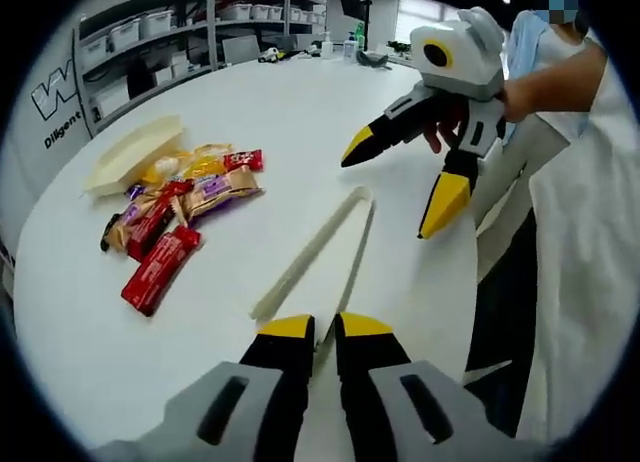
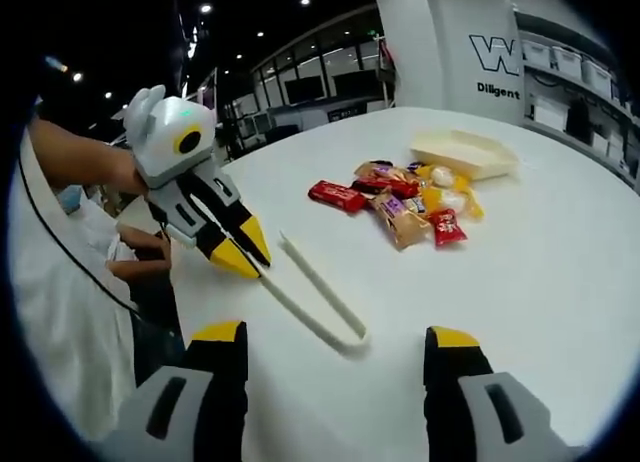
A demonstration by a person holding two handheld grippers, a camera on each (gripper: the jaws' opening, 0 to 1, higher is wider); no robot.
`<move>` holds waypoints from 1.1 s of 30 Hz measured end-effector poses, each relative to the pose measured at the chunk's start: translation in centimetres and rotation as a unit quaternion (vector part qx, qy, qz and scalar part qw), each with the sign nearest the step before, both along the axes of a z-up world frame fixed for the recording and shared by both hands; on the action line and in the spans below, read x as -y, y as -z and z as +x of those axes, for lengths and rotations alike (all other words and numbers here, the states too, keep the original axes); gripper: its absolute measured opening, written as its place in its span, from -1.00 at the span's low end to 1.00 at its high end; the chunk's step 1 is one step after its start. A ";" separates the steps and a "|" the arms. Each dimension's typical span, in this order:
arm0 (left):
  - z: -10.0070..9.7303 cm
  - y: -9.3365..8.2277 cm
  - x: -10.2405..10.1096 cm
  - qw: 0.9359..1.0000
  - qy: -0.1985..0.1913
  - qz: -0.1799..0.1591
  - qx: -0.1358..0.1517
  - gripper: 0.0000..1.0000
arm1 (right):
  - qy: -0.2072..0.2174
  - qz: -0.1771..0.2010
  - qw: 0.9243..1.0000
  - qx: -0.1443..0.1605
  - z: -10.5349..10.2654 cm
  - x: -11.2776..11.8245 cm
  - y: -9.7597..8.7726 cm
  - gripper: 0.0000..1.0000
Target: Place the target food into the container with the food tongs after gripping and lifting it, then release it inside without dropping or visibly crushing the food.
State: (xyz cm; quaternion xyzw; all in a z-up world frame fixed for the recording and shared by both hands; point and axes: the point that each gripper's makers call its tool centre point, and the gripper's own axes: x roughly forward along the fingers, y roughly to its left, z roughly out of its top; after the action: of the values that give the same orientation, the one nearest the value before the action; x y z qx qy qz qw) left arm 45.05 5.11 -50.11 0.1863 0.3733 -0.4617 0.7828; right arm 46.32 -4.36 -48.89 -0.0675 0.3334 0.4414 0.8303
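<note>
Cream food tongs (image 1: 318, 250) (image 2: 318, 292) lie flat on the white round table (image 1: 300, 112), hinge end away from my left gripper. My left gripper (image 1: 327, 327) (image 2: 247, 254) has its jaws nearly together at the tongs' open end, and one tong arm runs into the narrow gap between them. My right gripper (image 2: 338, 334) (image 1: 398, 177) hovers open above the hinge end, holding nothing. A pile of wrapped snacks (image 1: 185, 197) (image 2: 405, 197), red bars among them, lies beside a shallow cream container (image 1: 135, 152) (image 2: 465, 152).
A person in white (image 1: 580, 242) stands at the table's near edge, holding both grippers. Shelves with storage bins (image 1: 150, 42) line the wall behind the container. Bottles and small items (image 1: 345, 44) sit at the table's far end.
</note>
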 end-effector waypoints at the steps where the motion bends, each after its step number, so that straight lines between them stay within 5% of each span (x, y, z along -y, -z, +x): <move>1: -0.2 0.0 0.1 1.000 0.011 0.000 0.001 -0.87 | 0.000 -0.001 1.000 0.000 0.0 0.0 0.0 0.39; 6: -1.1 0.1 0.7 0.998 0.060 0.003 0.014 -0.96 | -0.003 -0.002 1.000 -0.002 -0.1 -0.1 0.2 0.39; 22: -1.0 -1.9 1.5 0.996 0.061 -0.053 0.024 -0.98 | -0.005 0.001 1.000 -0.004 -0.4 -0.2 0.1 0.40; 33: -1.3 -5.1 2.2 0.989 0.057 -0.130 0.034 -0.98 | -0.013 0.080 0.997 -0.007 -0.5 -1.2 -2.3 0.36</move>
State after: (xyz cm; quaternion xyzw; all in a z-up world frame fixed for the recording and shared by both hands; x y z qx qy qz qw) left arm 43.76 2.87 -45.03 0.1198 0.2723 -0.5438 0.7847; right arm 45.83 -3.14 -46.55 -0.0025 0.3018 0.4773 0.8253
